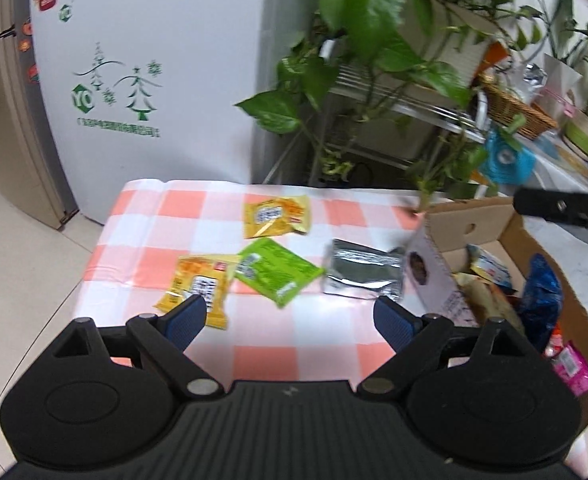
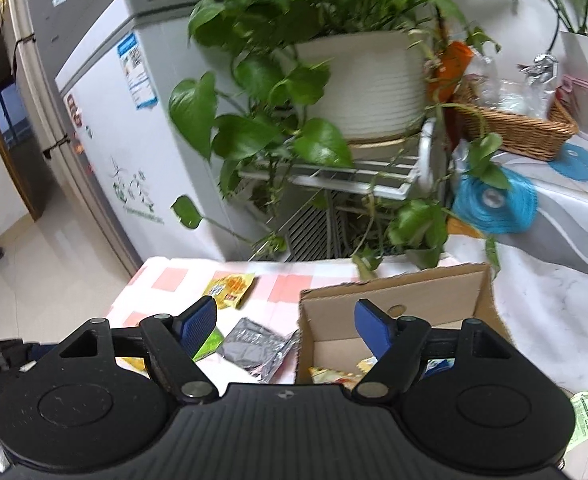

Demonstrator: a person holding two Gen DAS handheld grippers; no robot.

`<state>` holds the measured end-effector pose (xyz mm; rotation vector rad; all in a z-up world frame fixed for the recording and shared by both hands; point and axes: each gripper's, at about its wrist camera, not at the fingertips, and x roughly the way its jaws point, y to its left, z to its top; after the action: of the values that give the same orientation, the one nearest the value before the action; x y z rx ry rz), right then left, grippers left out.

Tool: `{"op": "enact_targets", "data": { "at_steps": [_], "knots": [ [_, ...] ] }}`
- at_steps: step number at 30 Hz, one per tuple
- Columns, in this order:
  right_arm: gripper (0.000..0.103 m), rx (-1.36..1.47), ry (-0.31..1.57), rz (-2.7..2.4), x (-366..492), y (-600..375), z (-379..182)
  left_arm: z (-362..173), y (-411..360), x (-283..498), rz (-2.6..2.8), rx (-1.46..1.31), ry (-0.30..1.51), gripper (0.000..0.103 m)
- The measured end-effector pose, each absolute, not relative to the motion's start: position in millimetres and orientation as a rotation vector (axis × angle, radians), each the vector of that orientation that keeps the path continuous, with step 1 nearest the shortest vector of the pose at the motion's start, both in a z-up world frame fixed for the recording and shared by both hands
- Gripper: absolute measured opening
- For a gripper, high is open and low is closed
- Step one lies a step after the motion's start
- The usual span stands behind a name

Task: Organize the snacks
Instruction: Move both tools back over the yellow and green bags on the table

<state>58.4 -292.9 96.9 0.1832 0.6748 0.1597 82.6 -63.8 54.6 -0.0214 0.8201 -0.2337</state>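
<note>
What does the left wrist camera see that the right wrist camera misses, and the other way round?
Only the left view shows the near yellow packet, the whole green packet, and the blue bag and pink packet inside the box. Only the right view shows the whole white plant pot and a pale green slip lying right of the box. Both show the cardboard box, silver packet, far yellow packet and checked tablecloth.

1. Left claw [image 1: 290, 312]: its left finger covers a corner of the near yellow packet [image 1: 198, 288].
2. Box [image 1: 473, 216], right of that claw: the frame's right edge cuts it off.
3. Right claw [image 2: 286, 322]: its left finger hides most of the green packet [image 2: 210, 342].
4. Packet print is too blurred to read.
</note>
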Motion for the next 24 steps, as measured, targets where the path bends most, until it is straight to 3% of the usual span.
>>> {"op": "enact_targets", "data": {
  "at_steps": [24],
  "knots": [
    [0.081, 0.105, 0.786, 0.284, 119.8, -210.8, 43.8, 1.4, -2.7, 167.0, -0.010, -0.098, 0.868, 0.093]
  ]
}}
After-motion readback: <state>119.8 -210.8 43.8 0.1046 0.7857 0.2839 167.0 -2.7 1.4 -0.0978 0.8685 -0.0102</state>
